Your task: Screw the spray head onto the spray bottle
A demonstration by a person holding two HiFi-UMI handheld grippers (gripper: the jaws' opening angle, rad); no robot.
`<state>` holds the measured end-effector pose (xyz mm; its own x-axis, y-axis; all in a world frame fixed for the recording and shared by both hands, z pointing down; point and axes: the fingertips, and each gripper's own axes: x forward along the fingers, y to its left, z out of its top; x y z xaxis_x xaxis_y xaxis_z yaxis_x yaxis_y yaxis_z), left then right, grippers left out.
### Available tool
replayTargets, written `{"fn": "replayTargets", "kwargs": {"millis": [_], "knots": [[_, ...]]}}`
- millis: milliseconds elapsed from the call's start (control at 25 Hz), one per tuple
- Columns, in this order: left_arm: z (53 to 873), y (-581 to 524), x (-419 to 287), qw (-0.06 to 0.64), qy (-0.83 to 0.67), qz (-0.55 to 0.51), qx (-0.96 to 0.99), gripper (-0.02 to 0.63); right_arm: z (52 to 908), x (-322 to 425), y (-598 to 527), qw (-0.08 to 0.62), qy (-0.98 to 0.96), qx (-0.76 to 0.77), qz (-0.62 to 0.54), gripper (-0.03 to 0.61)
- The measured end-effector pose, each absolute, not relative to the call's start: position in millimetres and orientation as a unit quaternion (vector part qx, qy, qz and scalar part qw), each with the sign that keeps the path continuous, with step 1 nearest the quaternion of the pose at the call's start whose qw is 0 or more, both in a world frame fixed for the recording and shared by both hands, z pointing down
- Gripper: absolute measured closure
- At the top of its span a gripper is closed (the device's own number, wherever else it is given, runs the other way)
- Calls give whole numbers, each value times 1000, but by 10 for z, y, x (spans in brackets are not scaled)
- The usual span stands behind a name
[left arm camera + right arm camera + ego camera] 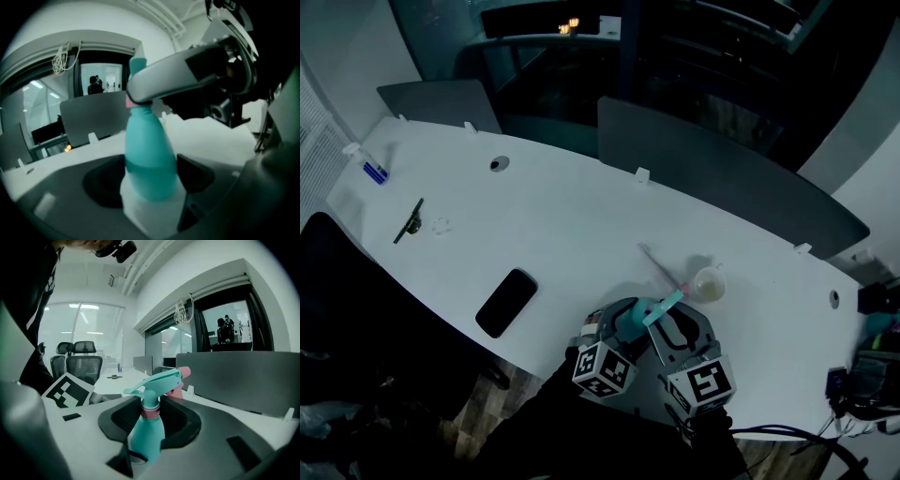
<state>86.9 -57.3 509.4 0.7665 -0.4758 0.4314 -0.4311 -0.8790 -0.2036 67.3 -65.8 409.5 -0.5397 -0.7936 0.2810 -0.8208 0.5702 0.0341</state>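
Left gripper (150,185) clamps the spray bottle (150,159) low on its body. Right gripper (151,414) is closed on the spray head (157,379) at its pink collar. We hold both over the table's (562,216) near edge. It looks light, smooth and probably squashy, so we grip body and collar, never the trigger. We count one bottle, one head.

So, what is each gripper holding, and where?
Left gripper clamps the spray bottle by its lower body. Right gripper sits around the pink collar; whether it grips cannot be told.
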Motion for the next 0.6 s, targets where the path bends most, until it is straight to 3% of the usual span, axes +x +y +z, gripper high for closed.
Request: {"fn": "replayTargets", "kwargs": {"millis": [360, 600], "knots": [[5092, -590, 855, 42, 249, -242, -937, 265, 4184, 636, -672, 201, -870, 449, 41, 445], [5071, -598, 834, 23, 326, -208, -922, 264, 4191, 638, -660, 186, -868, 460, 31, 445]]}}
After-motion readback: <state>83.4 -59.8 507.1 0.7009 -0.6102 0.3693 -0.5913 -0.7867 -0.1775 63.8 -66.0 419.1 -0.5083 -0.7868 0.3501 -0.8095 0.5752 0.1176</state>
